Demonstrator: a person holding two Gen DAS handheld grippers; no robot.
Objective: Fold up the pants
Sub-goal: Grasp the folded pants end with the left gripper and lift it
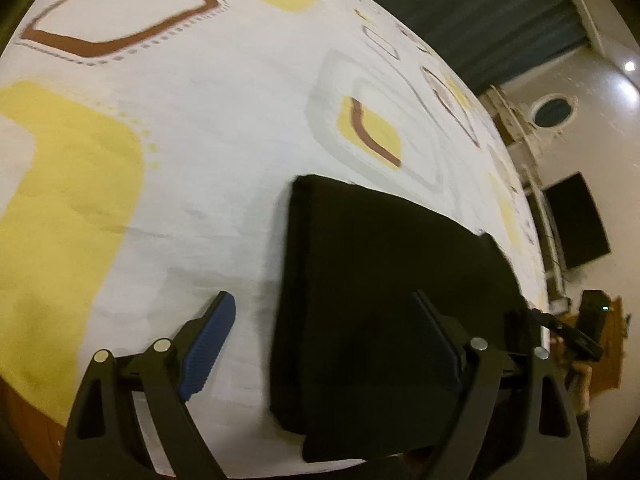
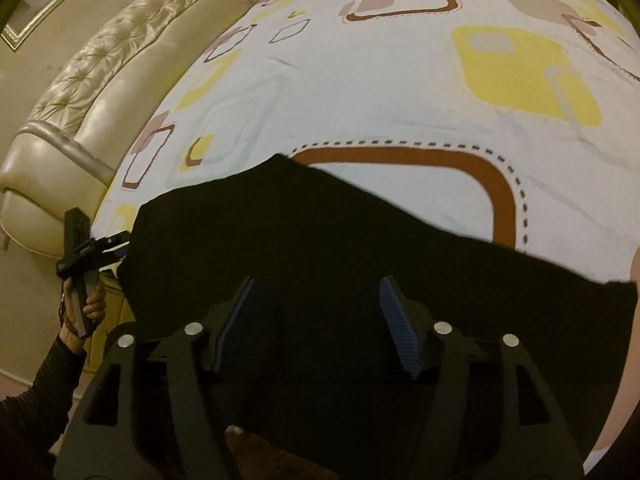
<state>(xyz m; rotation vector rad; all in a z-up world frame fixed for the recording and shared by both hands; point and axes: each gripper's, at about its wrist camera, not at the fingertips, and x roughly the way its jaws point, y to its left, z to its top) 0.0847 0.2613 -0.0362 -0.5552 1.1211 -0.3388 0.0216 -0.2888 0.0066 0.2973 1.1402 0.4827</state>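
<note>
Blue pads of the left gripper (image 1: 324, 340) are standing wide apart, holding nothing, straddling the left edge of the black pants (image 1: 380, 280), which are lying folded near the bed's (image 1: 200, 140) near edge. Switching to the right wrist: the right gripper (image 2: 316, 320) is hovering partly open and empty above the pants (image 2: 320, 232), likely having let go so the fold settles flat.

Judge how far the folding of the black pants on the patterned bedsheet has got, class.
Done: the black fabric pants lie on the white patterned bedsheet as a compact, straight-edged layered block. In hand: nothing; the left gripper and right gripper are open above them. Left: perhaps one more fold; hard to tell.
</note>
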